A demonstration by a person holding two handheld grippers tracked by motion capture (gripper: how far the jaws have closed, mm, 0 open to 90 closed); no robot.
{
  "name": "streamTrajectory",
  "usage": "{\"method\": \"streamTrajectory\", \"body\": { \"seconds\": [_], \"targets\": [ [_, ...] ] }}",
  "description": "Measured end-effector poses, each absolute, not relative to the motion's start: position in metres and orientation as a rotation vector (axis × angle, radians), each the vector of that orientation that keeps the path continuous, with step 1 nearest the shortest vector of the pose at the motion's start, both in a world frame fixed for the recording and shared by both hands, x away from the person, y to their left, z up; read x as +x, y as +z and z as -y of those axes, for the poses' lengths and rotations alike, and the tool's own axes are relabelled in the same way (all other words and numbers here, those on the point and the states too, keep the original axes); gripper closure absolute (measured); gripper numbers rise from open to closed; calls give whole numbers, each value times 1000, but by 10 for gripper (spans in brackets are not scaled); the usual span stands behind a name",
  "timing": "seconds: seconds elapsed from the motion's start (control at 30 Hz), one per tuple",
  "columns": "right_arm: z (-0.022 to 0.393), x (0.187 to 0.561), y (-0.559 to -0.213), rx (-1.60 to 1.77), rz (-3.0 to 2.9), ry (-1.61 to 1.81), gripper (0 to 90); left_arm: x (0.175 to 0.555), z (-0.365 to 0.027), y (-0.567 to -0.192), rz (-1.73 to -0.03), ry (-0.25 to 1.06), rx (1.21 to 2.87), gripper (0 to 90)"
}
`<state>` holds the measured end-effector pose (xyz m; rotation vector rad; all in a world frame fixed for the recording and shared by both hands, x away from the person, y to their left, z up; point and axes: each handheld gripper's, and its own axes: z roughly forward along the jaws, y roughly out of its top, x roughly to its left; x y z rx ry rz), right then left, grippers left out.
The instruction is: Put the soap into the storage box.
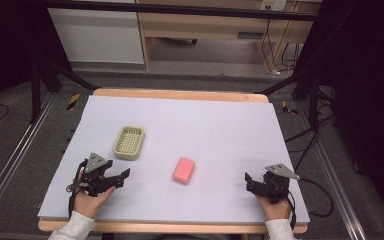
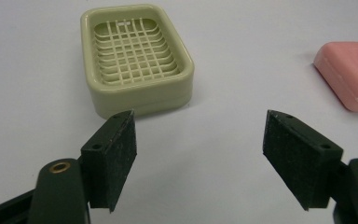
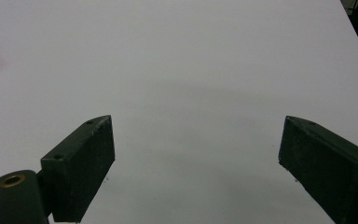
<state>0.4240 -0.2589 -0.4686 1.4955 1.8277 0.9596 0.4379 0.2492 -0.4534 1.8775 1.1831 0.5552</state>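
Pink soap (image 1: 184,170) lies flat on the pale tabletop (image 1: 220,125), a little way to the right of the cream soap dish (image 1: 129,142) and nearer the person. Just in front of the dish, on the person's side, the left hand-held gripper (image 1: 121,178) hovers with its jaws spread and nothing between them; the dish sits just beyond its pads (image 2: 116,158). Well apart from the dish, near the right edge, the right hand-held gripper (image 1: 249,181) also stands spread over bare tabletop.
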Motion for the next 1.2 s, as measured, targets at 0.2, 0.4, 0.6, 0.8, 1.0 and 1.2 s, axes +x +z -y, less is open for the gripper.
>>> {"method": "streamTrajectory", "body": {
  "seconds": [0.2, 0.4, 0.6, 0.8, 1.0, 1.2],
  "targets": [
    [259, 424, -469, 1495, -1822, 959, 107, 438, -248, -448, -1171, 557, 1872, 243],
    [255, 426, -471, 1488, -1844, 936, 107, 440, -242, -440, -1140, 559, 1886, 241],
    [254, 426, -471, 1488, -1837, 938, 107, 442, -239, -433, -1130, 560, 1879, 234],
    [254, 426, -470, 1492, -1835, 947, 107, 446, -230, -421, -1102, 560, 1860, 233],
    [254, 426, -470, 1485, -1833, 941, 107, 448, -220, -414, -1077, 555, 1859, 233],
    [254, 426, -469, 1486, -1829, 941, 107, 451, -209, -410, -1059, 550, 1859, 233]
  ]
}}
